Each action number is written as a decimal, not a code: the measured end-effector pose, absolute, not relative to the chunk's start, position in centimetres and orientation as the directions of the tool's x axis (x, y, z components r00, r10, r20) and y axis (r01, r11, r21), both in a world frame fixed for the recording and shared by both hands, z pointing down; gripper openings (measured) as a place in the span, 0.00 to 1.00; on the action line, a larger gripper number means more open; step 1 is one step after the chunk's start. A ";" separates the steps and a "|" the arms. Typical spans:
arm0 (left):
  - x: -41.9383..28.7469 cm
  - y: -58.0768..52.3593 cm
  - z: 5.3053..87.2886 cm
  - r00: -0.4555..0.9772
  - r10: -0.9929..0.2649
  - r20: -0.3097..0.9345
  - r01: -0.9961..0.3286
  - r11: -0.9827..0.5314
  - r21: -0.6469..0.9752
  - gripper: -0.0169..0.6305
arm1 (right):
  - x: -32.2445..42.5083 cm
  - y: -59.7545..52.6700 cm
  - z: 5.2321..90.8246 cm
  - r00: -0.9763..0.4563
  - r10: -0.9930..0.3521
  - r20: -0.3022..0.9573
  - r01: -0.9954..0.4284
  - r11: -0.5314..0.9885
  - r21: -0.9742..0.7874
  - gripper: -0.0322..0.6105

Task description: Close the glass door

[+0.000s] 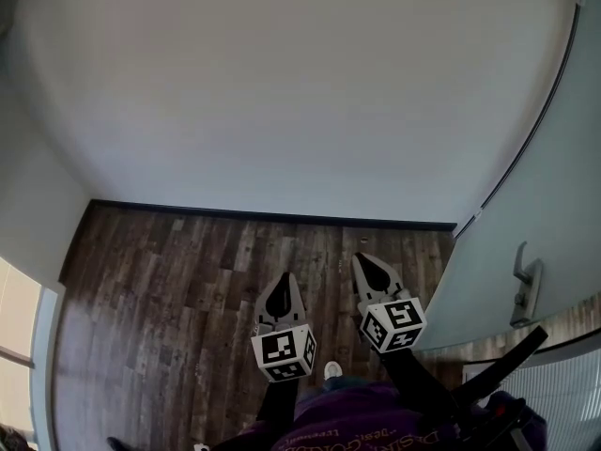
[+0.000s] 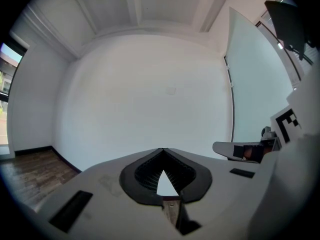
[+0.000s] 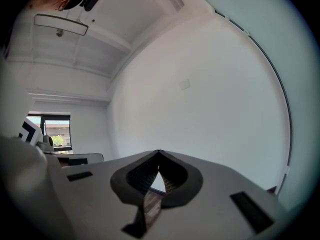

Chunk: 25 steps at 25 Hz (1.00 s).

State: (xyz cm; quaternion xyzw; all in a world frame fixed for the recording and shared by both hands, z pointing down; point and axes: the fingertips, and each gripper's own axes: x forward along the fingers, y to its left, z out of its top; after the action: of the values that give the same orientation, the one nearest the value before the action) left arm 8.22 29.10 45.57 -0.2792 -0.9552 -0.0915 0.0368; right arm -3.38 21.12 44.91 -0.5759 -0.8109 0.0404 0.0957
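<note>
Presently left tool [image 1: 283, 280] and right tool [image 1: 362, 261] (both closed) hover near glass door [image 1: 554, 186].

The left gripper [image 2: 162, 151], jaws together and empty, faces a white wall [image 2: 145, 99]; the glass door [image 2: 255, 89] stands to the right.

The purple garment [image 1: 362, 423] bears pale print, too blurred to read.
</note>
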 end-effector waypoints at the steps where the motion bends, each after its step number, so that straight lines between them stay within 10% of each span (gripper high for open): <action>1: 7.7 29.4 45.6 -0.842 0.525 0.122 0.539 0.828 0.156 0.03 | -3.8 21.5 45.0 -0.318 0.942 0.110 0.926 0.334 -0.175 0.05; 25: -4.1 46.5 44.5 -0.937 0.337 0.093 0.348 0.925 0.153 0.03 | -13.9 36.5 43.6 -0.512 0.855 0.085 0.839 0.519 -0.164 0.05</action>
State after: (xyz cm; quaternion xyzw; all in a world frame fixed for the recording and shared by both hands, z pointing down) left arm -4.13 46.55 44.46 -0.1746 -0.9805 -0.0840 0.0326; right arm -13.89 36.52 43.58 -0.4877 -0.8681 0.0509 0.0773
